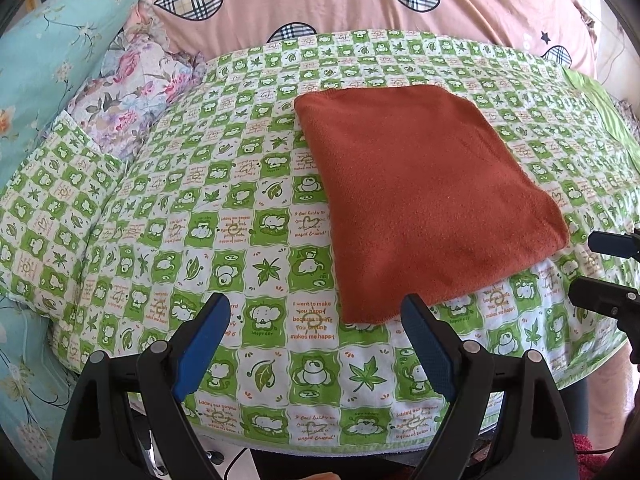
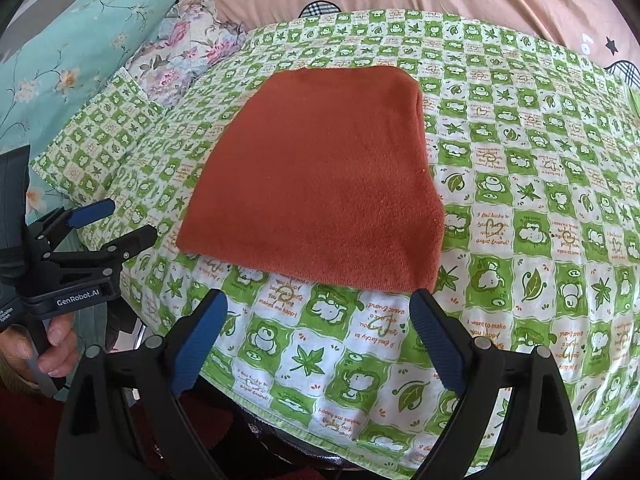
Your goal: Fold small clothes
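Hovering with jaws spread wide and nothing between them, the left gripper [image 1: 316,316] hung above the near edge of a green-and-white checked cloth [image 1: 224,208] printed with leaves and cartoon animals. Its blue-padded fingers [image 1: 208,332] framed the near corner of a rust-orange folded cloth [image 1: 416,200], without touching it.

The right gripper [image 2: 320,312] was likewise released, its jaws parted over the printed cloth just short of the orange cloth's near edge. In the right wrist view the orange cloth [image 2: 320,184] lay flat in a neat, roughly square fold on the checked cloth [image 2: 520,240], its thicker folded edge running down the right side.

Each tool showed in the other's view: the right gripper's dark jaws [image 1: 608,268] stood apart at the right edge of the left wrist view, just beside the orange cloth's corner, while the left gripper [image 2: 116,220] appeared at the left of the right wrist view, held in a person's hand [image 2: 44,348].

Beyond the checked cloth lay a pink quilt with plaid hearts [image 1: 360,4], a floral purple fabric [image 1: 132,92] and a teal flowered pillow [image 1: 48,48].
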Tool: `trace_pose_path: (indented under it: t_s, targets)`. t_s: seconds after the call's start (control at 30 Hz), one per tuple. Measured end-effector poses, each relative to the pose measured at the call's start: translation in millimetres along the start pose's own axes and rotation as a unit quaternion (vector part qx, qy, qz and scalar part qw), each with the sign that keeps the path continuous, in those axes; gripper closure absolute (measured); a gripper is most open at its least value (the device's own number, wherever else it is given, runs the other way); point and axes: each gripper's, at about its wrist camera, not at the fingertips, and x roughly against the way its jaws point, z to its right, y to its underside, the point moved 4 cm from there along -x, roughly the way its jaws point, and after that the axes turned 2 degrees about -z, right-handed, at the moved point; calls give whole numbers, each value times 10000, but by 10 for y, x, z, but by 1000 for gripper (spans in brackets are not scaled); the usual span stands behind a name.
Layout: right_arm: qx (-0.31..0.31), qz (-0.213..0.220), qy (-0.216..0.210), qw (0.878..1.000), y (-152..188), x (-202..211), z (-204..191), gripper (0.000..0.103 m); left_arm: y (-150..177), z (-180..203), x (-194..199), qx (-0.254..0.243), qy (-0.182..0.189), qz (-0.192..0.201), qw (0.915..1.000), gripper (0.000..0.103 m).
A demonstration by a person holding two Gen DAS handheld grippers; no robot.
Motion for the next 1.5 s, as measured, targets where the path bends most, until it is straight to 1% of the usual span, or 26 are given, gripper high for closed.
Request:
trace_pose_path:
  t_s: [0.3,1.5]
  targets:
    - [125,-16,-33,9999,2,-10,-39,10,13,13,26,1,-27,28,10000,15]
    - [187,79,-49,9998,-69,9,-67,10,-34,29,90,-32,35,173,9998,15]
